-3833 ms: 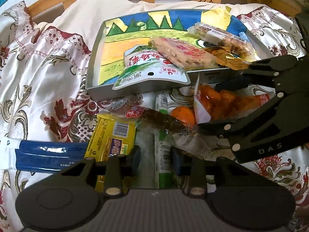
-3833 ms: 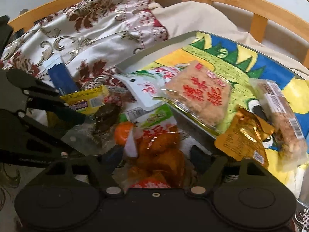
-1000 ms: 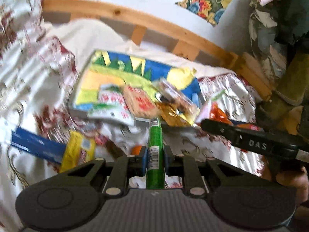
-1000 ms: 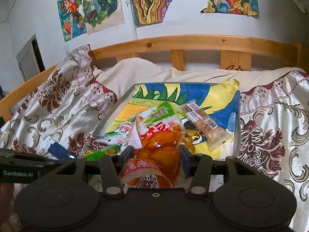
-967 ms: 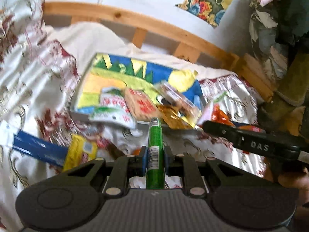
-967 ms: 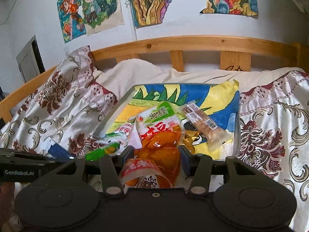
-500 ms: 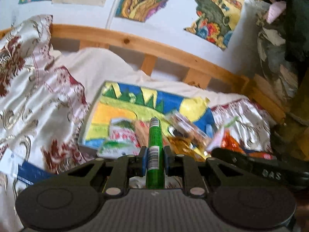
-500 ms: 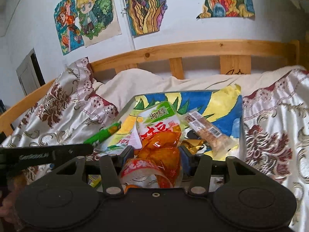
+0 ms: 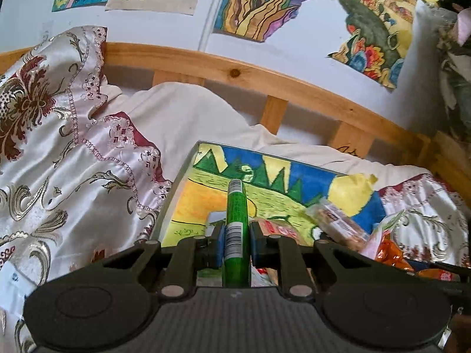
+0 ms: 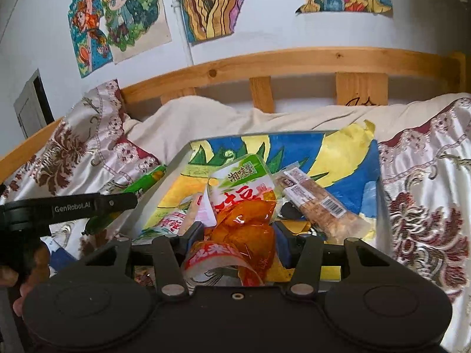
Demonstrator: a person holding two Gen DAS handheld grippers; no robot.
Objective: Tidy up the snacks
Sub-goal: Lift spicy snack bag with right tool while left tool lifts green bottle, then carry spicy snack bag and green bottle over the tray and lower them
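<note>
My left gripper [image 9: 236, 245] is shut on a slim green stick packet [image 9: 235, 206], which points out over the left part of the painted metal tray [image 9: 188, 170]. My right gripper [image 10: 241, 235] is shut on a clear bag of orange snacks [image 10: 244, 229] with a green and red label, held over the tray's [image 10: 173, 170] near side. In the right wrist view the green packet [image 10: 144, 181] and a left gripper finger [image 10: 88, 204] show at the tray's left rim. A long bar packet [image 10: 315, 203] and a white-green packet [image 10: 173, 220] lie in the tray.
The tray rests on a bed with a patterned satin quilt [image 9: 59, 161] and a cream sheet [image 9: 182, 117]. A wooden headboard [image 9: 265, 79] runs behind it, under a wall with posters. A hand [image 10: 17, 276] holds the left gripper.
Both grippers have carried their packets forward to the tray. The green packet's tip now sits over the tray's left part, and the loose snacks on the quilt have dropped out of view.
</note>
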